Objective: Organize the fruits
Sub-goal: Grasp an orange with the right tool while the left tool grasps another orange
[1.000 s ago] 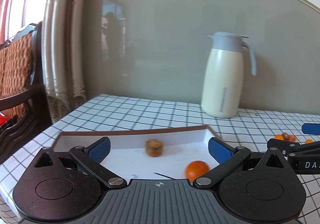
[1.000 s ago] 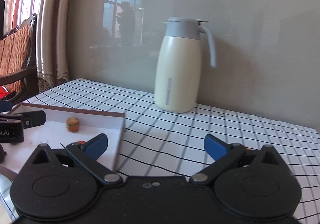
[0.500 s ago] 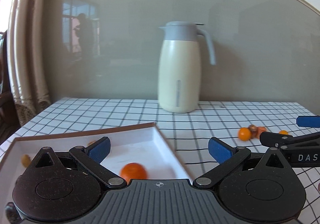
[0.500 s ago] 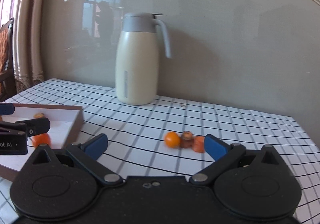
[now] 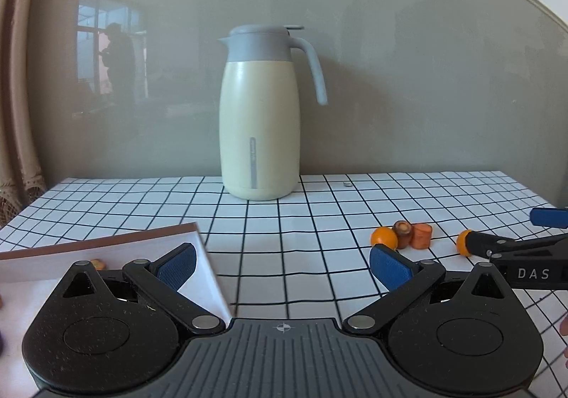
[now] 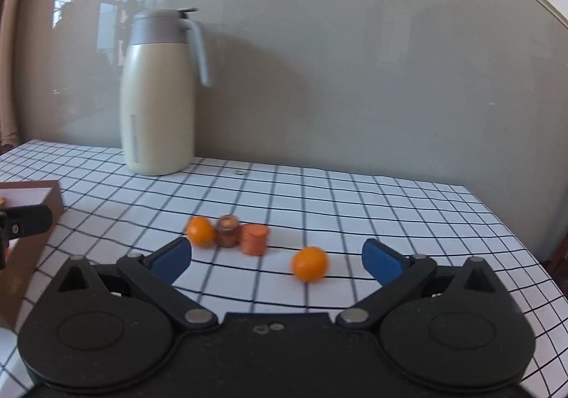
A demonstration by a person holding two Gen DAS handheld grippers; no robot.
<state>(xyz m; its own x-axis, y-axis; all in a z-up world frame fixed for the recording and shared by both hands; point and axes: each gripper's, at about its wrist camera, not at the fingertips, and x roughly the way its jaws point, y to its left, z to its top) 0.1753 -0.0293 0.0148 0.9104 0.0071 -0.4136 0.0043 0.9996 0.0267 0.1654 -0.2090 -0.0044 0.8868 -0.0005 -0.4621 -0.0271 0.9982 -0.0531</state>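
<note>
Four fruit pieces lie before the thermos, perhaps unobstructed.

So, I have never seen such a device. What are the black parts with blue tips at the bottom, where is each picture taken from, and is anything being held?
They are two hand-held grippers; a person carries one in each hand. Each has a camera looking forward along its two blue-padded fingers, so one picture comes from the left gripper and the other from the right gripper. Both are open and hold nothing. On the checked tablecloth stand a cream jug and a brown-edged tray. Loose on the cloth lie two small oranges, a brown piece and an orange chunk. The nearest orange lies before the right gripper's open fingers.
</note>
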